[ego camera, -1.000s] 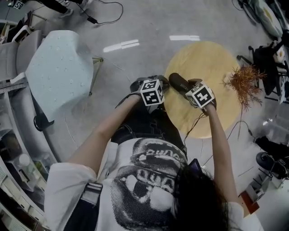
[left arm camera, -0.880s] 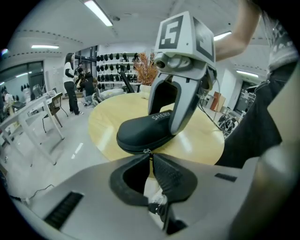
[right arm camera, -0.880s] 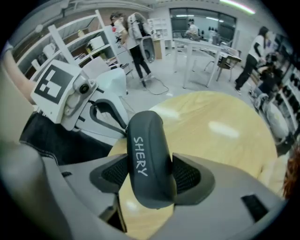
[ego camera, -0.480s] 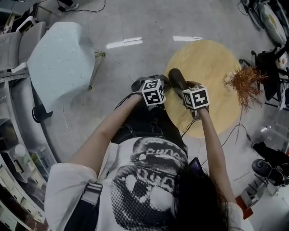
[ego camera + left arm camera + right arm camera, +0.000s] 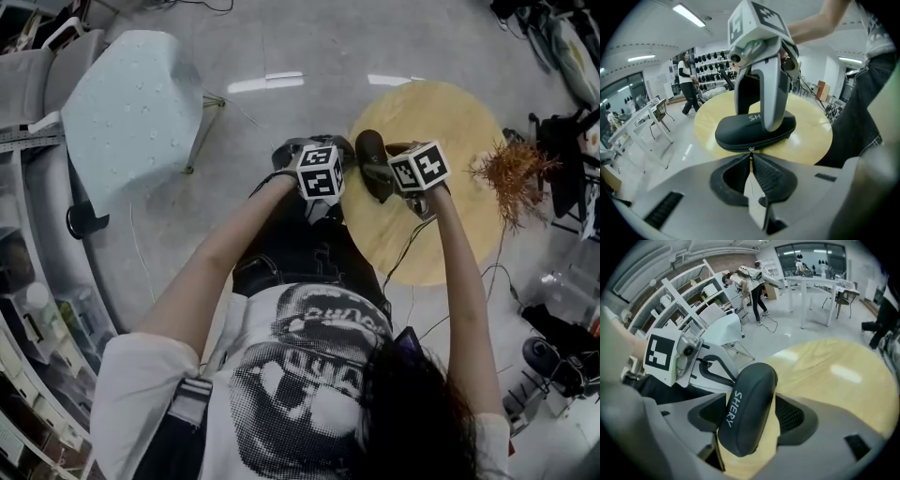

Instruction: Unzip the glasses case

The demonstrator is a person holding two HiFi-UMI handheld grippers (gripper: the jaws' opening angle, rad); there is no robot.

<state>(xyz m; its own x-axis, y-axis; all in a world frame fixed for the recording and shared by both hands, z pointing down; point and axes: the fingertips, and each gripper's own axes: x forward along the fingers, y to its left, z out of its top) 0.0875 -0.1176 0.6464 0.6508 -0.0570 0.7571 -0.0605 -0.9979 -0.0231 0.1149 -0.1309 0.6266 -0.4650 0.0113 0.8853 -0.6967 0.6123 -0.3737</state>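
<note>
Case [image 5: 373, 161], dark and oval, lies on the round yellow bench [image 5: 459, 225] near its left edge, seen from the head. The left claw [image 5: 349, 172] comes at it from the left and the right claw [image 5: 387, 178] from the right, each with a marker cube on top. A pale chair [image 5: 131, 103] stands on the grey floor well to the left, and a bunch of orange strands [image 5: 511, 173] hangs over the bench's right edge.

Left gripper view: the case sits just beyond the claw, its zip seam facing the camera. The two pads are closed tip to tip, and the small zip pull [image 5: 750, 151] is nipped right at those tips. The right claw reaches down over the case from above, one grey finger lying across the lid. A person walks in the room behind.

Right gripper view: the case runs lengthwise between the jaws, white letters SHERY on its lid. The jaws have just been opening and stand wide. The pad at picture left is close against the case's side, while bare bench shows between the case and the other pad, so nothing is gripped. The left claw sits at the case's far left side, and people stand by white shelves [image 5: 693, 301] beyond
</note>
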